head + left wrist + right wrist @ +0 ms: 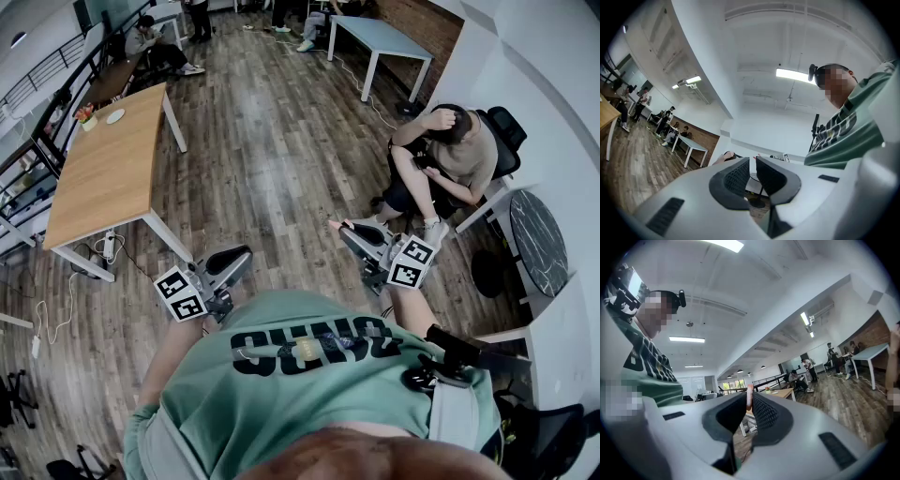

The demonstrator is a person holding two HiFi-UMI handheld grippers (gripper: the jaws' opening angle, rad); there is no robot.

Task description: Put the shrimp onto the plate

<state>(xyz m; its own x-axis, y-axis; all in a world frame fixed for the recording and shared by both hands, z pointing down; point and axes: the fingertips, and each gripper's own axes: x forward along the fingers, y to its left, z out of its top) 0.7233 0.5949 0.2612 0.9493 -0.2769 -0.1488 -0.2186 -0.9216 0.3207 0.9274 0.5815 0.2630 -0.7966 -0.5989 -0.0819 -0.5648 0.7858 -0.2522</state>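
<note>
shrimp: pink bit (749, 397) pinched upright between the pads of the right gripper (749, 399). In the head view it's the little pink tip (334, 225) poking out the front of that gripper, up in the air over the wooden floor (272, 141), nowhere near the plate.

right gripper: clamped on the shrimp, jaws nearly together with just the shrimp's thickness between them. Held out in front of the person, nose aimed toward 10 o'clock in the head view.

plate: small white one (115, 115) on the far end of the wooden table (98, 183), roughly 10 o'clock from the shrimp and well apart from it. Looks bare from here, though it's too small to be sure.

little pot: sits just beside the plate at its 9 o'clock (86, 116), something orange-red in it.

left gripper: (753, 161) jaws a sliver apart, nothing between them, you can see the room through the gap. About 8 o'clock from the shrimp in the head view (242, 255).

seated person: in an office chair (450, 150) at 2 o'clock from the shrimp, hand up at the head.

round dark table: (539, 242) at 3 o'clock, against the white wall.
</note>
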